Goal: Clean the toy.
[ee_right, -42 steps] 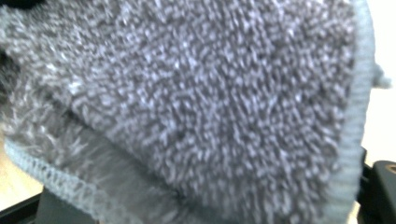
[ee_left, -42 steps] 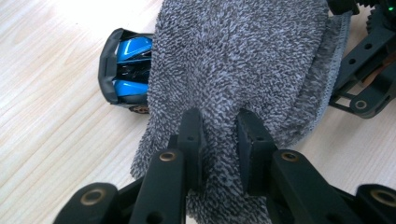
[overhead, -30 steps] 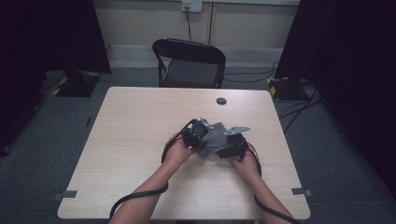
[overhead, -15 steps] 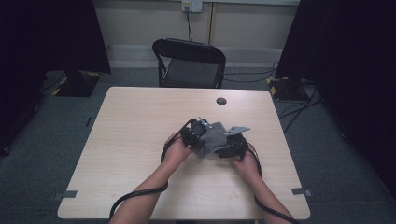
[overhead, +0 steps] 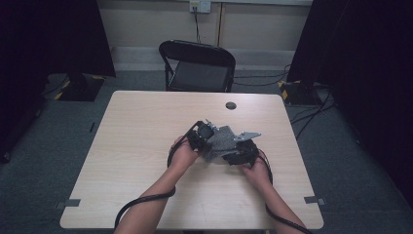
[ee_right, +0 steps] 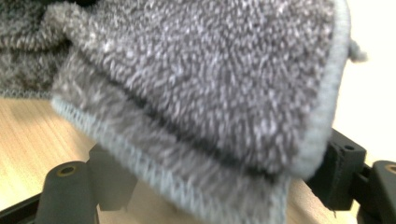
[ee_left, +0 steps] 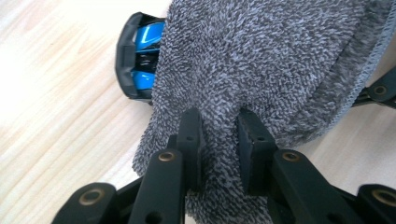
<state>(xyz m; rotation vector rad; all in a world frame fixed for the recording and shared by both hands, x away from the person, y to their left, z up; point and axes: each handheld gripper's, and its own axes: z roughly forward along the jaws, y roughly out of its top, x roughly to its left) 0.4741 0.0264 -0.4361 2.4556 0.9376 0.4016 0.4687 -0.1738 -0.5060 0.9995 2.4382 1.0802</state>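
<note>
The left gripper (ee_left: 218, 140) pinches the grey cloth (ee_left: 261, 70) to hold it; the right gripper (ee_right: 205, 186) looks wide apart under a fold, perhaps lifting it.

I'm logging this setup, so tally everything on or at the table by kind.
Grey terry cloth: 1
Black-and-blue object partly under the cloth: 1
Hand-held black grippers: 2, left gripper, right gripper
Small dark round disc on the light wooden table: 1
Black folding chair: 1
Total: 6

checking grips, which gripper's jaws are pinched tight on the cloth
The left gripper: its jaws pinch a fold of the cloth. The right gripper's stand wide.
</note>
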